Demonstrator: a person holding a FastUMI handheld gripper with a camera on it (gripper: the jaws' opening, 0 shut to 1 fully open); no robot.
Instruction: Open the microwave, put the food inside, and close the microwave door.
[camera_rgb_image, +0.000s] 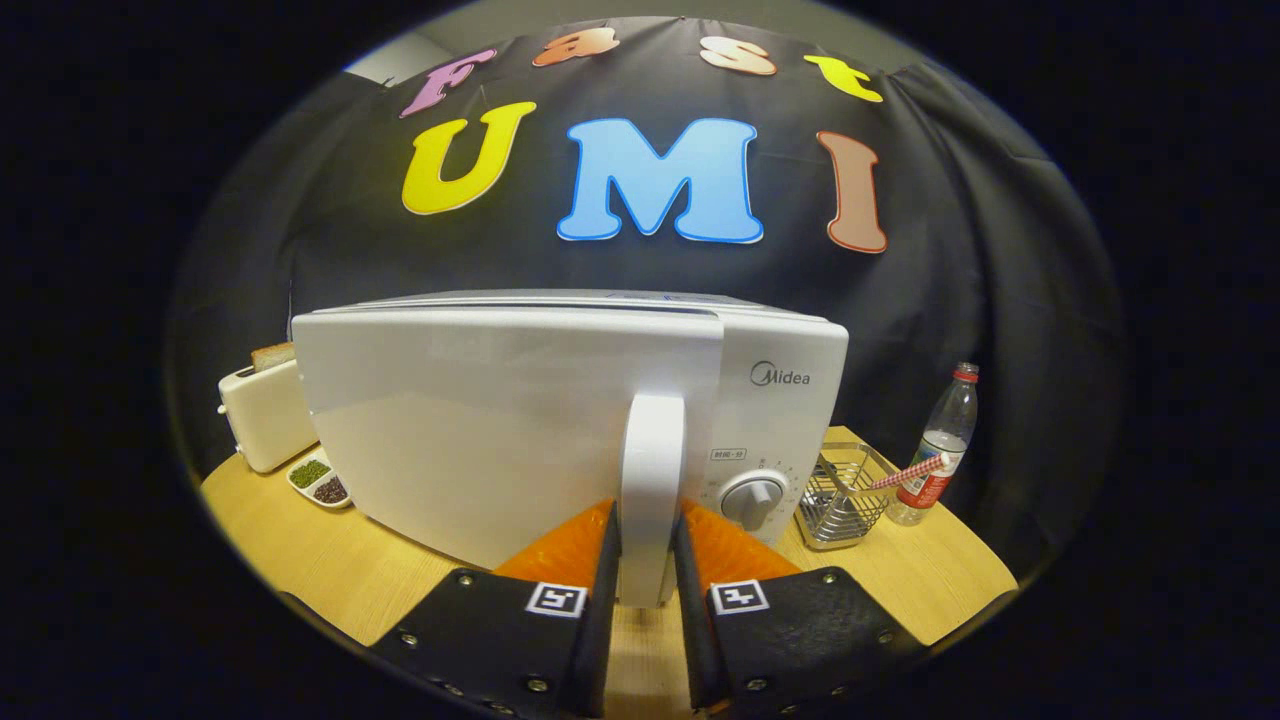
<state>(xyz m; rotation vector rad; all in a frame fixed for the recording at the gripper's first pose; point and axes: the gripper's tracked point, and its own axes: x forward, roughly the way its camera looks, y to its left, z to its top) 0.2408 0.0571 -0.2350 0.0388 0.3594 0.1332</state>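
Observation:
A white microwave (780, 400) stands on the wooden table straight ahead of me. Its door (480, 430) is swung partly out toward me, hinged at its left side. My gripper (648, 540) is shut on the door's upright white handle (652, 450), one finger on each side of it. The dial (752, 497) sits on the control panel just right of the handle. The inside of the microwave is hidden behind the door.
A white toaster (262, 412) with bread in it stands left of the microwave, with a small two-part dish of beans (319, 480) before it. To the right are a wire basket (838, 497), a striped stick (910, 472) and a water bottle (940, 440).

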